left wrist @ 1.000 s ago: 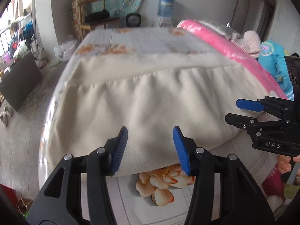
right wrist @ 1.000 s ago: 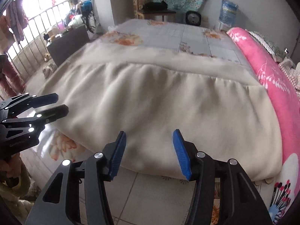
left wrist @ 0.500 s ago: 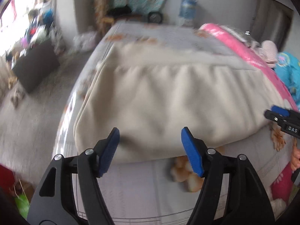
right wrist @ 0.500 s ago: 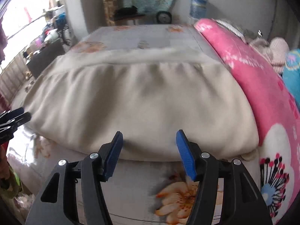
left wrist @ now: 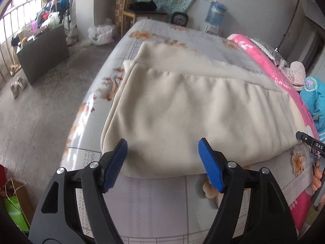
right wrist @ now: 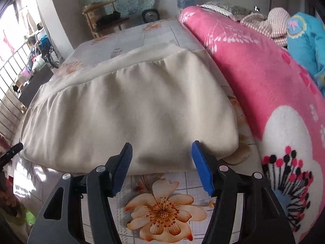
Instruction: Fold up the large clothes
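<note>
A large cream garment (left wrist: 182, 109) lies folded flat on the floral bed sheet (left wrist: 154, 207); in the right wrist view it (right wrist: 126, 109) fills the middle. My left gripper (left wrist: 162, 162) is open and empty, just above the garment's near left edge. My right gripper (right wrist: 161, 162) is open and empty, over the garment's near right edge. The right gripper's tip shows at the right edge of the left wrist view (left wrist: 310, 142). The left gripper's tip shows at the left edge of the right wrist view (right wrist: 11, 152).
A pink flowered blanket (right wrist: 264, 85) runs along the bed's right side, with a blue garment (right wrist: 306, 38) and a knitted one (right wrist: 270, 24) beyond. Left of the bed are the concrete floor (left wrist: 40, 105), a dark box (left wrist: 44, 50) and a railing. A wooden shelf (left wrist: 138, 8) stands behind.
Both grippers have moved apart along the garment's near edge, the left one toward the left corner and the right one toward the right corner. Both stay open and empty.
</note>
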A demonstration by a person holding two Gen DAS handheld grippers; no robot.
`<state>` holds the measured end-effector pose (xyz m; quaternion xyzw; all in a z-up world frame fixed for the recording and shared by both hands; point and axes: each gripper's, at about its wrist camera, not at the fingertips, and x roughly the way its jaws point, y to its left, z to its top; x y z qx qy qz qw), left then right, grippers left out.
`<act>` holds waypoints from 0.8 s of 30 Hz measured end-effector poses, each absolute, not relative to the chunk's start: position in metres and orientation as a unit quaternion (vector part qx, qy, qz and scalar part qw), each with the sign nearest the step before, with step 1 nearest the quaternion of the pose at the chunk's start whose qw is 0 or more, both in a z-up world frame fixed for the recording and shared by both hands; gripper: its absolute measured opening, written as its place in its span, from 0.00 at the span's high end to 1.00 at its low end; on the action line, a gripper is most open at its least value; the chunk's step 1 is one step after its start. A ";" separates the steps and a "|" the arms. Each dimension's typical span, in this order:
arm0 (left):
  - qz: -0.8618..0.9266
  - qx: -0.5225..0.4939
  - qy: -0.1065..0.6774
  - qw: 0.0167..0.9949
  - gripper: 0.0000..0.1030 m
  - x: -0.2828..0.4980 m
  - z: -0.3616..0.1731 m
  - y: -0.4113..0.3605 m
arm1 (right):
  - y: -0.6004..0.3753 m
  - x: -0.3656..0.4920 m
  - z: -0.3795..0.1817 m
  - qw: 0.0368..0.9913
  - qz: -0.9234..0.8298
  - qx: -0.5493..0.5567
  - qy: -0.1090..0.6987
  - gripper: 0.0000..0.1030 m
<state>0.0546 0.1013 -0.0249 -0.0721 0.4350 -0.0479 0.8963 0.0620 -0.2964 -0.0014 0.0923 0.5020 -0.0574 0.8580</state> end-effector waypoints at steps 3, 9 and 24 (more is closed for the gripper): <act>-0.066 -0.062 0.418 0.904 0.33 0.038 -0.009 0.093 | -0.285 0.051 0.015 0.863 -0.041 0.102 0.493 0.41; -0.103 -0.057 0.431 0.895 0.25 0.008 -0.004 0.071 | -0.262 0.022 0.018 0.854 0.004 0.116 0.507 0.28; -0.048 -0.001 0.479 0.876 0.18 -0.002 -0.043 0.030 | -0.213 0.004 -0.011 0.831 -0.002 0.062 0.553 0.15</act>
